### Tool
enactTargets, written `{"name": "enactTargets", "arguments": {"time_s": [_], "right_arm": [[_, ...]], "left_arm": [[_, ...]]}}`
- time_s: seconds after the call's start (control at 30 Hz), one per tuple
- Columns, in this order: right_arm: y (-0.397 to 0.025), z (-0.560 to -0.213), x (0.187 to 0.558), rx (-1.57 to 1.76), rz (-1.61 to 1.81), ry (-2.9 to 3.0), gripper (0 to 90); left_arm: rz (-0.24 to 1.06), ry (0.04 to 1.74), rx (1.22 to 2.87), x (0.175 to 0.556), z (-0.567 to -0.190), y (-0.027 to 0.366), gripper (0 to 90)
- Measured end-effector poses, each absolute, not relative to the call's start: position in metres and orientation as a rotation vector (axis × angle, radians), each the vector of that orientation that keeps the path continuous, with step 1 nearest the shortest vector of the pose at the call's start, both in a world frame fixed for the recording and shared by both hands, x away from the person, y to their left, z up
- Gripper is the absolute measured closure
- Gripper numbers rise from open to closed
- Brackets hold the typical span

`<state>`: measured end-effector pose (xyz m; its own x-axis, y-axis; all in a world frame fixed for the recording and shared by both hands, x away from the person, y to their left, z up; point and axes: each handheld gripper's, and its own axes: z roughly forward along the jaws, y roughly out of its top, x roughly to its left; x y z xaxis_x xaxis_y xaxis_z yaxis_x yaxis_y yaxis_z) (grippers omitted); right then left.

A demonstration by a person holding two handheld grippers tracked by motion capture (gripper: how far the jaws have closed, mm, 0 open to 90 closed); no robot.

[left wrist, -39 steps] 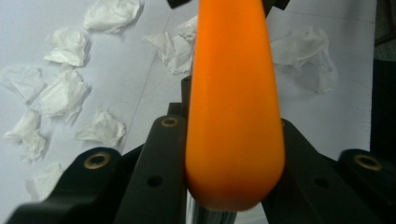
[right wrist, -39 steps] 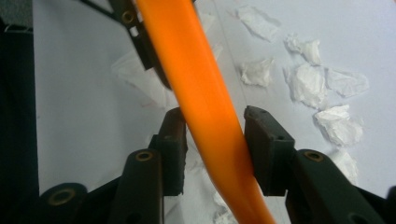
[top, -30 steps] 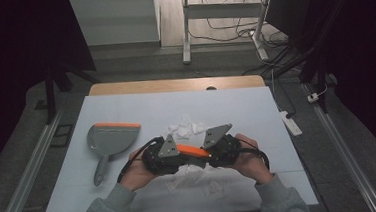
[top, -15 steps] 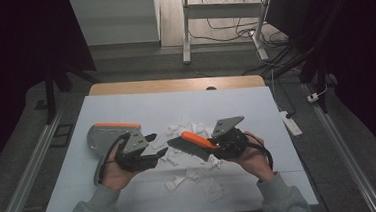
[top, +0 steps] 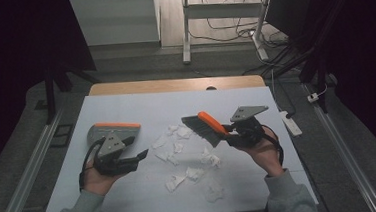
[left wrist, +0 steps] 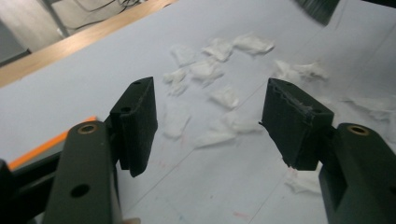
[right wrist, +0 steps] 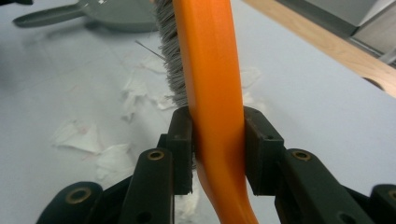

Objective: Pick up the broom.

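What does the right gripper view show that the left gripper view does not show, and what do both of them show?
Right gripper view alone: the jaws of the right gripper clamped on the orange brush handle, with the grey bristles and the dustpan beyond. Left gripper view alone: the left gripper with its jaws wide apart and nothing between them. Both: the torn paper scraps on the pale table.

The left claw [top: 138,155] hides part of the dustpan [top: 115,129] in the high view.
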<state>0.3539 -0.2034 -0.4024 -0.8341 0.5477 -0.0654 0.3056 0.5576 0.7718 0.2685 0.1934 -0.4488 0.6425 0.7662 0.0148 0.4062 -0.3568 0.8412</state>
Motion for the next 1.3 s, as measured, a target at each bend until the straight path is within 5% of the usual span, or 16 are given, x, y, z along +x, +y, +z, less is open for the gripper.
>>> {"name": "enactTargets", "arguments": {"time_s": [0.73, 1.3], "right_arm": [[-0.219, -0.424, 0.386, 0.900, 1.045, 2.437, 67.9], [-0.203, -0.421, 0.416, 0.882, 1.002, 2.420, 67.8]], "left_arm": [[0.483, 1.095, 1.940, 0.257, -0.491, 0.244, 33.8], [0.473, 1.087, 1.975, 0.257, -0.500, 0.240, 33.3]]}}
